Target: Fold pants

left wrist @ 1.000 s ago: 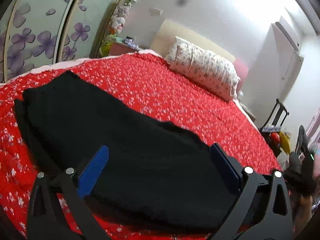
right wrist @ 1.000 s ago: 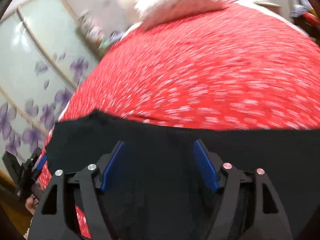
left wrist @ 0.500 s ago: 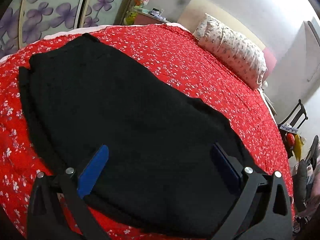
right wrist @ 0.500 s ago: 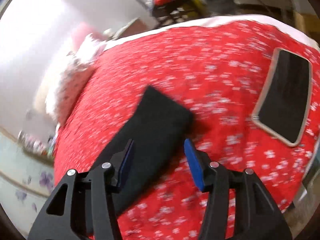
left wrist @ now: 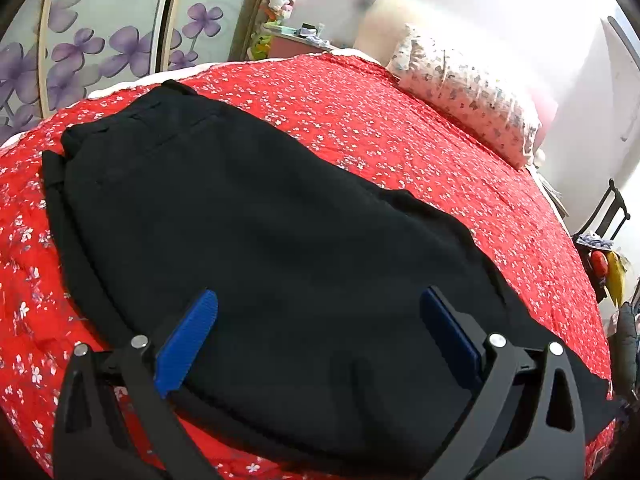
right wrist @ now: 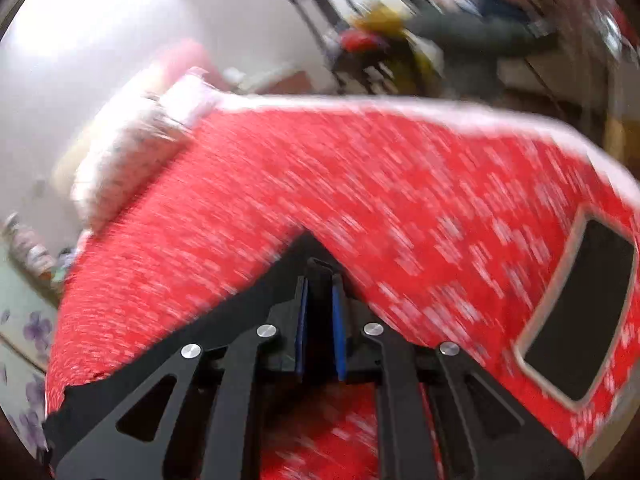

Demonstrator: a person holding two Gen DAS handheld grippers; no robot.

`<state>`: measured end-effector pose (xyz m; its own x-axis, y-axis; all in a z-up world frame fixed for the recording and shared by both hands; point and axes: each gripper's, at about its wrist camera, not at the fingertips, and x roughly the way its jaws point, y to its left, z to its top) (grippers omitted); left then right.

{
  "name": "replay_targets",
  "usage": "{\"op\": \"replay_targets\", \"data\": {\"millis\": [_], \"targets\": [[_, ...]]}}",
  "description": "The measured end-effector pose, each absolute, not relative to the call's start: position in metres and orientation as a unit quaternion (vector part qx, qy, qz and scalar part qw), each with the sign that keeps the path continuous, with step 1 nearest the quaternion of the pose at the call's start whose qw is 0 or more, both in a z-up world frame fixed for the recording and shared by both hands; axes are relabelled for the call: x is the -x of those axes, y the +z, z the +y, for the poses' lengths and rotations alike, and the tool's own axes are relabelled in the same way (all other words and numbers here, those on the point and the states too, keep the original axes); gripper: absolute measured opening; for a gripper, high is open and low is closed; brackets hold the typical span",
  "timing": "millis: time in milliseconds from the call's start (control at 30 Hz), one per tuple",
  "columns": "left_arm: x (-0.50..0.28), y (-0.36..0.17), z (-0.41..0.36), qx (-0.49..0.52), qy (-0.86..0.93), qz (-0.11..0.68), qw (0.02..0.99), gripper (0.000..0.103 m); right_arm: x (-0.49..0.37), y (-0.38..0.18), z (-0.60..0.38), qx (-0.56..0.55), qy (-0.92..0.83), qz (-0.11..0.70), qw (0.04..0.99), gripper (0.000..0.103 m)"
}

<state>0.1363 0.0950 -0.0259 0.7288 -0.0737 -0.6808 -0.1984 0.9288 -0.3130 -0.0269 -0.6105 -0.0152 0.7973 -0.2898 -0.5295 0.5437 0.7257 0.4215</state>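
Observation:
Black pants [left wrist: 260, 240] lie flat on the red flowered bedspread [left wrist: 400, 128], waistband at the far left, legs running to the near right. My left gripper [left wrist: 316, 320] is open and empty, hovering over the near part of the pants. In the right wrist view, my right gripper [right wrist: 320, 292] is shut on the black cloth of the pants [right wrist: 248, 316] at the leg end, lifting it into a peak above the bed. That view is motion-blurred.
A flowered pillow [left wrist: 468, 92] lies at the head of the bed. A phone or tablet [right wrist: 576, 316] lies on the bedspread at the right of the right wrist view. A wardrobe with purple flowers [left wrist: 80, 48] stands beyond the bed's far edge. Cluttered furniture [right wrist: 384, 56] stands past the bed.
My right gripper swung to the leg end, closed on the cloth and lifted it. My left gripper stayed open and tilted to look further down over the pants.

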Motion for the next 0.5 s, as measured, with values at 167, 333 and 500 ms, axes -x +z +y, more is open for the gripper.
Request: {"op": "replay_targets", "data": {"millis": [167,333,500], "targets": [[-0.137,-0.025,0.094,0.185,0.035,0.366,0.911,0.101,0.018,-0.053,-0.628,-0.318,-0.269,0.295,0.86,0.011],[-0.137,-0.024,0.093,0.181,0.03,0.369,0.911,0.101,0.047,-0.064,-0.634,-0.396,-0.28,0.3,0.821,0.033],[-0.136,-0.024,0.094,0.187,0.029,0.368,0.91,0.101,0.064,-0.066,-0.648,-0.462,-0.254,0.267,0.807,0.046]]}}
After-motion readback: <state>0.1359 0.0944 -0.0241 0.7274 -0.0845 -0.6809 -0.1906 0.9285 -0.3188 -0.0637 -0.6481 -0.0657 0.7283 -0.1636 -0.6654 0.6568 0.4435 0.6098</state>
